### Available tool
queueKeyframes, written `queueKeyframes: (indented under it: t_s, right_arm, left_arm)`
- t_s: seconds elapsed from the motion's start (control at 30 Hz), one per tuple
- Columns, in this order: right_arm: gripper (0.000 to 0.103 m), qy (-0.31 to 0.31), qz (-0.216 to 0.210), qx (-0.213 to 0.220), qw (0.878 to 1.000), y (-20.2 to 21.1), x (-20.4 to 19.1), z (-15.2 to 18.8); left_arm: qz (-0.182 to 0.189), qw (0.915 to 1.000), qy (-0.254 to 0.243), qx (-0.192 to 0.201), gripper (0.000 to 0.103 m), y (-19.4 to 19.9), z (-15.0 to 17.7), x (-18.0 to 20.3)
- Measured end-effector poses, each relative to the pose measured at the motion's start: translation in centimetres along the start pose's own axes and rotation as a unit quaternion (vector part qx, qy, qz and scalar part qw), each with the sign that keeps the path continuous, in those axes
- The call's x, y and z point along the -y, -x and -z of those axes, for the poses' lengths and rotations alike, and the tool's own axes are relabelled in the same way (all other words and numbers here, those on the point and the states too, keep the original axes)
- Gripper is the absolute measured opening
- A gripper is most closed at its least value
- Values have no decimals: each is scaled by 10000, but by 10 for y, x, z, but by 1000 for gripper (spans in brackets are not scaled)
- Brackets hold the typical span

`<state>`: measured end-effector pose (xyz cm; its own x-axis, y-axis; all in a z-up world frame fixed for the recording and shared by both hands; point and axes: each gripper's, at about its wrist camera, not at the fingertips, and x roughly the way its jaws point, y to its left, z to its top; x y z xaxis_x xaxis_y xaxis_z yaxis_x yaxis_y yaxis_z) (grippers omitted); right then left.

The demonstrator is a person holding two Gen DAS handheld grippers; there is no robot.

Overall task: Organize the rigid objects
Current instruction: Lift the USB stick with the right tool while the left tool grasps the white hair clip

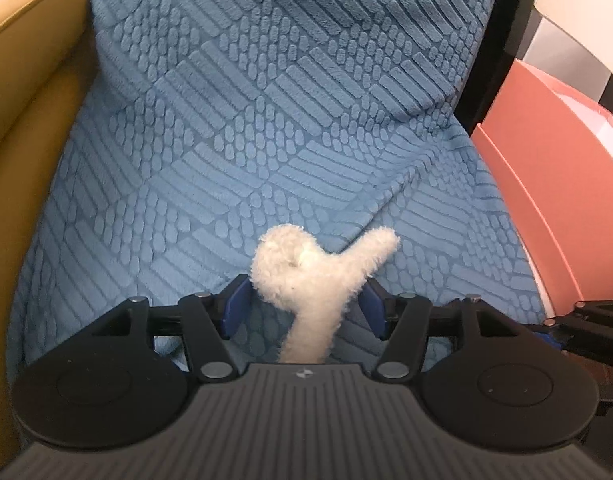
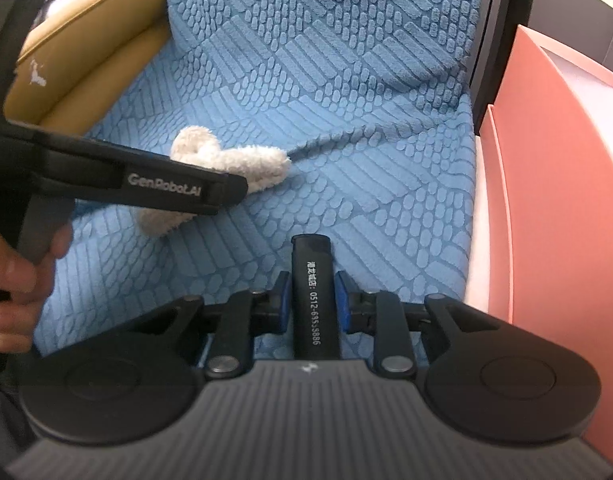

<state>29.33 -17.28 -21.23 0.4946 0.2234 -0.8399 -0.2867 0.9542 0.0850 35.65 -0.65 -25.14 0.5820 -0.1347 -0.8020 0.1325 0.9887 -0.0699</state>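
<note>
A white fluffy plush toy lies between the blue pads of my left gripper, over the blue textured blanket. The pads stand wide; I cannot tell whether they press the toy. My right gripper is shut on a black lighter with white print, held upright along the fingers above the blanket. In the right wrist view the toy shows at the left, partly hidden behind the left gripper's black body.
A tan leather sofa arm borders the blanket on the left. A pink box stands at the right, also in the left wrist view. A person's hand holds the left gripper.
</note>
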Motion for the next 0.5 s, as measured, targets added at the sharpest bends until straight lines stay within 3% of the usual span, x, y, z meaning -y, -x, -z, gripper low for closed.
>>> queueKeyframes:
  t_s: [0.23, 0.5]
  right_arm:
    - [27, -206, 142, 32, 9997, 4, -1, 5]
    - [26, -368, 440, 190, 9982, 5, -2, 8]
  left_arm:
    - [-151, 9995, -281, 48, 63, -3, -2, 7]
    - [237, 9977, 627, 49, 62, 11, -2, -11]
